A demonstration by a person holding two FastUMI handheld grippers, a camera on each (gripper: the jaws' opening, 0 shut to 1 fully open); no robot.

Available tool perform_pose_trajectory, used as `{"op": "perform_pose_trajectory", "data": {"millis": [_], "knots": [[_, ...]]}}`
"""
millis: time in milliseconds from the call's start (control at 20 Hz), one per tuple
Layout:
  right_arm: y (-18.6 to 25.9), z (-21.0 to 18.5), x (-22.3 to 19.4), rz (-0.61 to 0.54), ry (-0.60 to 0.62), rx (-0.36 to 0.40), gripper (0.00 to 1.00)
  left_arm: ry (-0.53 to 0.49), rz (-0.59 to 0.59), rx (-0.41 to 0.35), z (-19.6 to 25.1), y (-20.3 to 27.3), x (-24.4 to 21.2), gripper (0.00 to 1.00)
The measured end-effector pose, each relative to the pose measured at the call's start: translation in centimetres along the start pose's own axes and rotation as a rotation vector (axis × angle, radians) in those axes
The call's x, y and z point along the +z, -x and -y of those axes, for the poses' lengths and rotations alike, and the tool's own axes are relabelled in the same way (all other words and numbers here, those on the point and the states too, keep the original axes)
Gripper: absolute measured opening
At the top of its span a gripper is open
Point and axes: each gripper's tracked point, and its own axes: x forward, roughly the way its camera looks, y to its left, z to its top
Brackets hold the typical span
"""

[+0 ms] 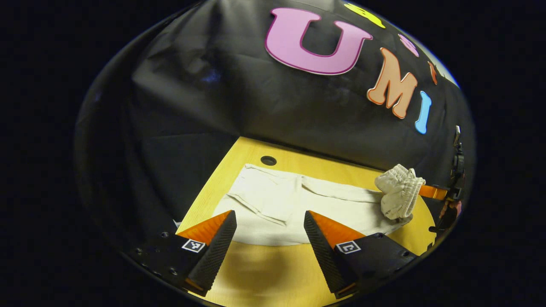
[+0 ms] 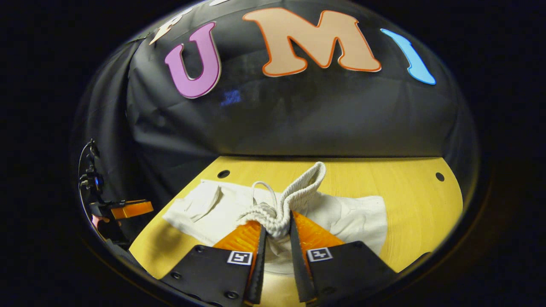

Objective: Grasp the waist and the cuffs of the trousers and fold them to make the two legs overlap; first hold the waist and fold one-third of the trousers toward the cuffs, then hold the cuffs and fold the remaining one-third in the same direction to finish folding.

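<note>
The fingers of the right gripper [image 2: 276, 232] are closed on the ribbed waist [image 2: 294, 200] of the trousers [image 2: 341, 217], both pressing on the bunched band, which rises in a loop above the tips with a thin drawstring [image 2: 261, 187] curling beside it. The left gripper [image 1: 269, 221] has its fingers spread wide with nothing between them, hovering over the near edge of the cloth.

The pale trousers lie flat on the yellow wooden table [image 1: 264, 273], stretched from left to right, with a folded flap at the left end. In the left gripper view the waist [image 1: 399, 194] is lifted off the table at the far right, pinched by the right gripper [image 1: 431, 192]. In the right gripper view the left gripper [image 2: 128, 209] shows at the far left, clear of the cloth. Small round holes [image 2: 223, 174] sit in the tabletop near its far edge.
</note>
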Motion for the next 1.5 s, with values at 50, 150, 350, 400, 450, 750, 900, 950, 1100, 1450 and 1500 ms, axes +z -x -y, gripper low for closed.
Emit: {"op": "perform_pose_trajectory", "data": {"millis": [50, 150, 350, 400, 450, 750, 900, 950, 1100, 1450, 1500], "knots": [[1.3, 0.4, 1.0, -0.008, 0.008, -0.002, 0.26, 0.007, -0.001, 0.010, -0.5, -0.3, -0.2, 0.95], [3.3, 1.6, 3.3, -0.004, -0.008, -0.004, 0.46, 0.022, -0.007, 0.023, -1.6, -1.2, -0.6, 0.95], [5.8, 6.3, 7.0, -0.001, -0.038, -0.065, 0.86, 0.019, -0.044, 0.055, -3.6, -3.3, -2.2, 0.95], [6.3, 7.2, 7.3, -0.003, -0.043, -0.083, 0.94, 0.020, -0.053, 0.059, -3.9, -3.8, -2.6, 0.95], [6.8, 8.4, 7.9, -0.004, -0.043, -0.104, 0.94, 0.018, -0.062, 0.066, -4.2, -4.2, -2.9, 0.95], [8.8, 11.3, 5.5, -0.008, -0.080, -0.225, 0.94, -0.056, -0.095, 0.131, -6.8, -6.4, -4.1, 0.95], [10.1, 12.6, 5.6, 0.011, -0.123, -0.258, 0.94, -0.083, -0.123, 0.127, -7.1, -7.3, -4.9, 0.95], [10.4, 13.0, 5.7, 0.016, -0.132, -0.267, 0.94, -0.087, -0.131, 0.123, -7.0, -7.6, -5.1, 0.95], [11.2, 13.6, 5.7, 0.022, -0.136, -0.286, 0.94, -0.107, -0.144, 0.136, -7.1, -7.8, -5.6, 0.96], [12.0, 13.6, 4.4, -0.005, -0.183, -0.286, 0.94, -0.141, -0.173, 0.157, -7.2, -8.1, -6.1, 0.93], [11.9, 13.5, 4.1, -0.007, -0.193, -0.276, 0.93, -0.142, -0.175, 0.155, -7.1, -8.0, -6.0, 0.91]]}}
